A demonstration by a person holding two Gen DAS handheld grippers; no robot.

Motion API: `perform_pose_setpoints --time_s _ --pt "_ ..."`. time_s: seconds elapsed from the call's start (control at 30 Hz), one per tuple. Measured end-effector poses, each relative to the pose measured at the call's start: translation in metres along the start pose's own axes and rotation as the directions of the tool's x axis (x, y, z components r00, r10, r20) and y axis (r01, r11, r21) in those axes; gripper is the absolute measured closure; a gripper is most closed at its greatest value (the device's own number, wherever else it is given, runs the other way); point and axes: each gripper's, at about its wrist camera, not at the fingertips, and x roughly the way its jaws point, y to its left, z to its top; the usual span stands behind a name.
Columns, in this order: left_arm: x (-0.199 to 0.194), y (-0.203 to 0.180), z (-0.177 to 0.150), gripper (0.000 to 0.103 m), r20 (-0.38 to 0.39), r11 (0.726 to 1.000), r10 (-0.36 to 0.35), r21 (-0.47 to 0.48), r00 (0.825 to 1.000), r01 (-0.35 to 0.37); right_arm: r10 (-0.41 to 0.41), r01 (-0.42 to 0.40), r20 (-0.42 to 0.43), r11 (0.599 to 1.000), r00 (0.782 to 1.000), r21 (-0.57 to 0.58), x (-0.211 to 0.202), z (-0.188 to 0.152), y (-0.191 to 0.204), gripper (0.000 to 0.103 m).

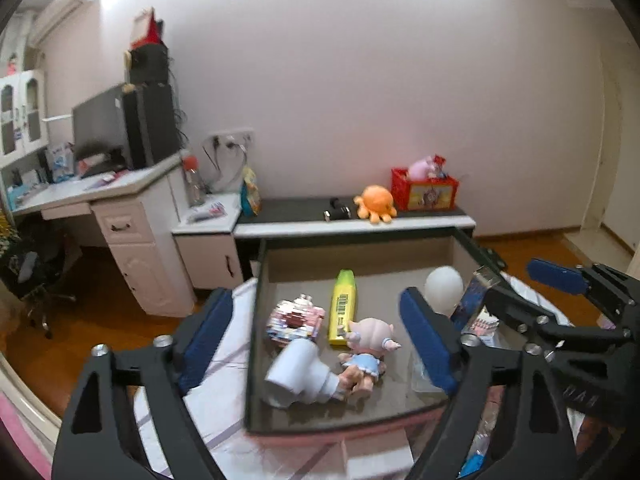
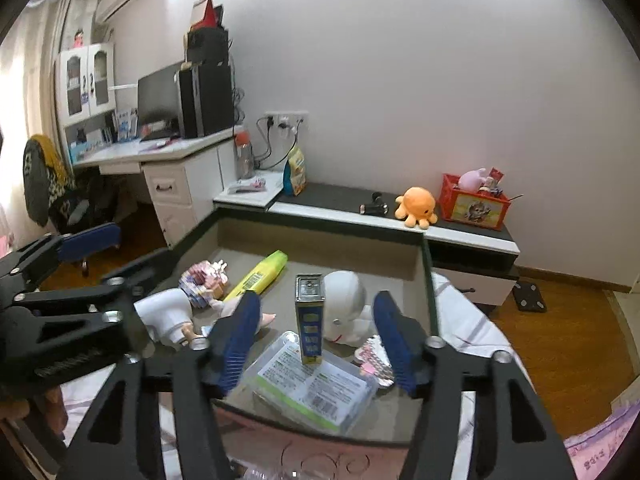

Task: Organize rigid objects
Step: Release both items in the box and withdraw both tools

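A shallow open box (image 1: 472, 248) sits on a bed with a striped sheet (image 1: 224, 400), and it is where the hard things are being gathered, presumably so they stay together rather than rolling about on the bedding. Inside, toward its left, lie a yellow-green bottle (image 1: 343, 306) on its side, a pink brick-built toy (image 1: 295, 319), a little doll with pink hair (image 1: 366, 350) and a white plastic piece (image 1: 298, 376) near the front wall. Toward the right stands a small blue tin (image 2: 309, 316) upright on a clear flat packet (image 2: 312, 390), with a white round-headed figure (image 2: 346, 300) just behind it. The left hand-held gripper (image 1: 316, 340) hangs over the left side of the box with its jaws spread wide and nothing between them, one finger outside the box wall. The right hand-held gripper (image 2: 316, 338) is likewise released, its jaws standing either side of the blue tin without touching it, which reads to me as lining up on the tin. Behind, on a low bench (image 2: 472, 236) by the wall, an orange plush octopus (image 2: 416, 206) and a red crate (image 2: 474, 204) sit well apart from the work.
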Motion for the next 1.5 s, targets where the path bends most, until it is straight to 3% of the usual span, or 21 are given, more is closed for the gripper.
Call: perform_pose_setpoints --time_s 0.07,0.17,0.37,0.5,0.6,0.77,1.0,1.5 --pt "-0.029 0.003 -0.001 0.012 0.049 1.000 0.010 0.001 0.999 -0.010 -0.005 0.005 0.024 1.000 1.000 0.006 -0.018 0.001 0.001 0.033" --pt "-0.064 0.005 -0.005 0.000 0.104 0.999 0.031 0.004 0.994 -0.032 -0.005 0.004 0.081 1.000 0.997 0.015 -0.056 -0.002 0.006 0.023" --pt "-0.140 -0.003 -0.021 0.000 0.186 0.998 0.064 0.008 0.980 -0.067 -0.029 0.022 0.186 0.999 0.982 0.038 -0.130 -0.019 0.019 0.019" --pt "-0.180 -0.008 -0.031 0.000 0.220 0.996 0.079 0.018 0.972 -0.085 -0.073 0.062 0.248 0.997 0.966 0.050 -0.171 -0.032 0.029 0.000" --pt "-0.209 -0.013 -0.042 0.000 0.246 0.996 0.079 0.017 0.966 -0.086 -0.096 0.084 0.295 0.995 0.951 0.055 -0.201 -0.044 0.036 0.000" --pt "-0.246 -0.019 -0.053 0.000 0.281 0.996 0.075 0.021 0.957 -0.084 -0.119 0.107 0.310 0.993 0.943 0.057 -0.226 -0.057 0.045 0.000" --pt "-0.275 -0.024 -0.061 0.000 0.316 0.993 0.098 0.032 0.944 -0.114 -0.120 0.106 0.317 0.993 0.941 0.060 -0.243 -0.071 0.050 0.000" --pt "-0.274 -0.018 -0.065 0.000 0.294 0.993 0.108 0.020 0.950 -0.119 -0.126 0.113 0.315 0.992 0.941 0.059 -0.250 -0.081 0.053 0.000"
